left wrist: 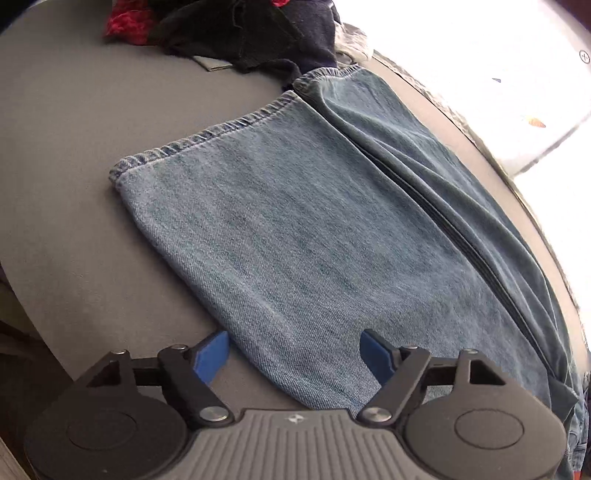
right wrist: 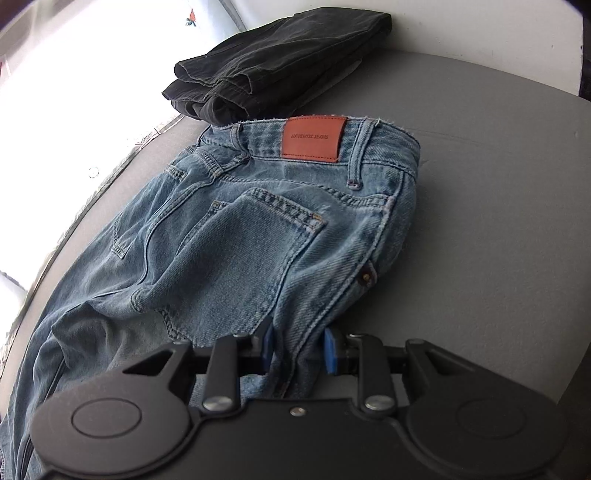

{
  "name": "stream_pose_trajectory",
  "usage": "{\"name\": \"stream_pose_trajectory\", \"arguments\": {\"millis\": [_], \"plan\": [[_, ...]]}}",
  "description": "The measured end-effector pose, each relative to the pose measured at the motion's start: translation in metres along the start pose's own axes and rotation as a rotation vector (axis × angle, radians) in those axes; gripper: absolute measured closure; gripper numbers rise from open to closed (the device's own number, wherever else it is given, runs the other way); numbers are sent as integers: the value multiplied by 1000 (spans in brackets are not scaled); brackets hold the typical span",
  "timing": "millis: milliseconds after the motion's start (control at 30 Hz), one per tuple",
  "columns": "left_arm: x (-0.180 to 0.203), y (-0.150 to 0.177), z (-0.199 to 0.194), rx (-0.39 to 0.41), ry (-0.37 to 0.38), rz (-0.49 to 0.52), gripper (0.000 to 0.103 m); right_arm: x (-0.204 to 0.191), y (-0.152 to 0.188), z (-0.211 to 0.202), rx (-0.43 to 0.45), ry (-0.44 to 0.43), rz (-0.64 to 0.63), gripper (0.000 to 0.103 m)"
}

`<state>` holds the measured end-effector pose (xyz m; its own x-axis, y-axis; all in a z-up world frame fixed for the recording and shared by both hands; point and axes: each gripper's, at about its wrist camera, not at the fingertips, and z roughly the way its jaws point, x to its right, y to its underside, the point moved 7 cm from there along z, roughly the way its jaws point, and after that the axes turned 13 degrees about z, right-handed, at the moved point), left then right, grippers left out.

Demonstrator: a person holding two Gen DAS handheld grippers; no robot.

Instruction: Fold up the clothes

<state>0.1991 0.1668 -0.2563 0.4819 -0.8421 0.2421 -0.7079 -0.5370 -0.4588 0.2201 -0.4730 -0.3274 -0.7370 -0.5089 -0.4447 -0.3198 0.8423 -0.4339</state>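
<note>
A pair of blue jeans [left wrist: 295, 229] lies on a grey table [left wrist: 74, 147], legs side by side with the hems at the far end. My left gripper [left wrist: 293, 354] is open, its blue fingertips [left wrist: 212, 356] straddling the near edge of one leg. In the right wrist view the jeans' seat [right wrist: 258, 229] faces up, with a back pocket and a brown leather patch [right wrist: 314, 138]. My right gripper [right wrist: 299, 350] is shut on a fold of the denim at the side seam below the pocket.
A heap of dark and red clothes [left wrist: 236, 29] lies beyond the hems. A folded black garment [right wrist: 273, 62] sits past the waistband. The table edge [left wrist: 509, 184] curves along the right, with a bright floor beyond. Bare grey table [right wrist: 498, 184] lies right of the jeans.
</note>
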Motion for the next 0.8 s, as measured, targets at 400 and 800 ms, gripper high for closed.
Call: {"name": "stream_pose_trajectory", "arguments": {"millis": [400, 800], "plan": [[-67, -27, -1, 34, -95, -118, 47, -46, 31, 15, 99, 154, -219, 18], [-66, -56, 17, 56, -156, -60, 48, -28, 18, 3, 94, 99, -86, 45]]}}
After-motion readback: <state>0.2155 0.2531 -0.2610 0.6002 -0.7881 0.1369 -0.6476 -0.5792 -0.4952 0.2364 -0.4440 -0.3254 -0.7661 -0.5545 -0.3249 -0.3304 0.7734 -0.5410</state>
